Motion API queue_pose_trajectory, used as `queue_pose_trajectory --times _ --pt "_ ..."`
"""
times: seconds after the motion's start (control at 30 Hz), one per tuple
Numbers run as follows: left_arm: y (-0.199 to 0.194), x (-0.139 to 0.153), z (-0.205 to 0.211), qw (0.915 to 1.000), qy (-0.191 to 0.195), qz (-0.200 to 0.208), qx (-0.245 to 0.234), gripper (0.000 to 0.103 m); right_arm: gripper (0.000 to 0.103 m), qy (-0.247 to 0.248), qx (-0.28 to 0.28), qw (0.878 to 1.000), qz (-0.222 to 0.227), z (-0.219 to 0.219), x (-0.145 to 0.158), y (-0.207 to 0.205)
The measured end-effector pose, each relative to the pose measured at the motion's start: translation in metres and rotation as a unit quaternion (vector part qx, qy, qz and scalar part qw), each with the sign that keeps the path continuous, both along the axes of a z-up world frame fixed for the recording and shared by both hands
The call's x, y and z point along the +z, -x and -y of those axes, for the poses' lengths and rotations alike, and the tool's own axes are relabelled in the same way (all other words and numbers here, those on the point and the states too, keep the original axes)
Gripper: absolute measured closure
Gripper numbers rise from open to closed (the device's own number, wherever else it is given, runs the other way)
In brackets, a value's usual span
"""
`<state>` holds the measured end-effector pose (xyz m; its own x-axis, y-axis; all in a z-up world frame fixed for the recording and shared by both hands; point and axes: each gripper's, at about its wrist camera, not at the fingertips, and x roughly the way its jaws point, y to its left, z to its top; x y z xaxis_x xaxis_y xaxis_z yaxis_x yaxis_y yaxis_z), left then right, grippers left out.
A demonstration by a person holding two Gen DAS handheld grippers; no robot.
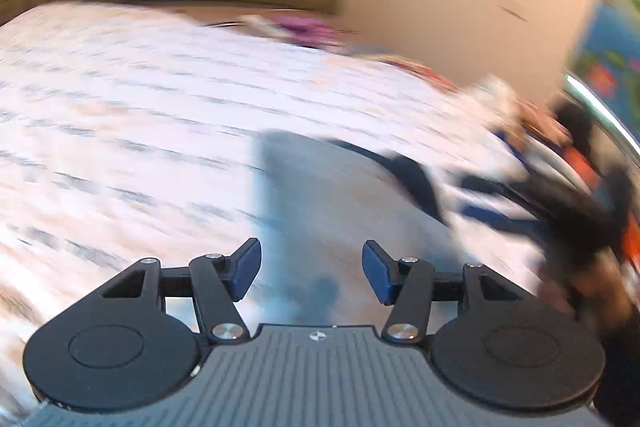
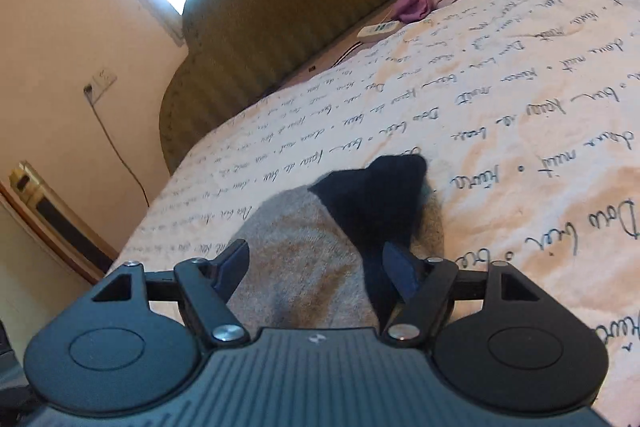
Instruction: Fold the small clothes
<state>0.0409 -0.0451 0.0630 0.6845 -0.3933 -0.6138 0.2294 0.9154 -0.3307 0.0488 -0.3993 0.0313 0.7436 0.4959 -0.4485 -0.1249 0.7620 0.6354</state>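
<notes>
A small grey garment with a black patch, perhaps a sock, lies on the white bedspread with handwriting print. The black part points away from me. My right gripper hovers just over its near end, jaws open, the cloth showing between the fingers without being pinched. The left wrist view is heavily motion-blurred. There my left gripper stands open above the same grey cloth, with nothing gripped. A dark blurred shape at the right edge may be the other gripper; I cannot tell.
An olive padded headboard stands at the far end of the bed. Near it lie a purple garment and a white flat device. A blurred heap of clothes sits to the right. A wall socket with a cable is on the left.
</notes>
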Motion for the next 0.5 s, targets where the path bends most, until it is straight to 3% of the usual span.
queue_pose_trajectory --times 0.23,0.3,0.37,0.43,0.5 --pt "-0.097 -0.043 -0.007 0.9918 0.057 -0.110 0.033 0.044 0.027 0.041 -0.018 0.997 -0.057 0.007 -0.021 -0.047" --pt "-0.113 -0.054 -0.002 0.9913 0.063 -0.113 0.025 0.044 0.027 0.071 -0.009 0.994 -0.081 -0.001 -0.031 -0.062" --pt "-0.124 -0.058 0.004 0.9907 0.071 -0.115 0.015 0.044 0.021 0.056 0.007 0.994 -0.090 -0.004 -0.039 -0.072" --pt "-0.138 -0.061 0.007 0.9887 0.089 -0.121 0.003 0.044 0.021 0.045 0.027 0.996 -0.075 -0.007 -0.041 -0.071" --pt "-0.146 -0.062 0.011 0.9864 0.107 -0.124 -0.011 0.046 0.027 0.038 0.048 0.996 -0.066 -0.011 -0.044 -0.071"
